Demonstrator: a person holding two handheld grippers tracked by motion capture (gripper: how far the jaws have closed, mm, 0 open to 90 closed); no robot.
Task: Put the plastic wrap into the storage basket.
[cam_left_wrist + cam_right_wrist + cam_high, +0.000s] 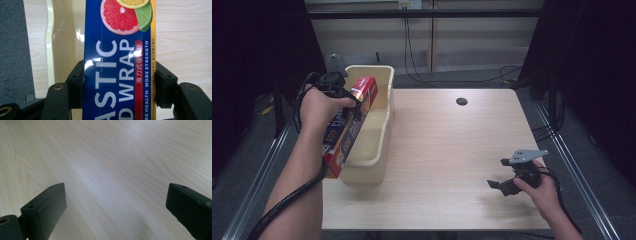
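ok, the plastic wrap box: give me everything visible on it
The plastic wrap box is a long, narrow carton, glossy printed cardboard by the look: blue face with white "PLASTIC WRAP" lettering, a red strip, red side, and cut citrus pictured at one end. It is intact and closed. The left tool clamps it across its width, with a slight dent at one jaw. It sits tilted over the cream bin, lower end past the near rim; contact unclear.

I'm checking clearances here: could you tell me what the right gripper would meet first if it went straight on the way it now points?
Probably just the bare wooden table: the right gripper, jaws open and empty, tilts down toward it.
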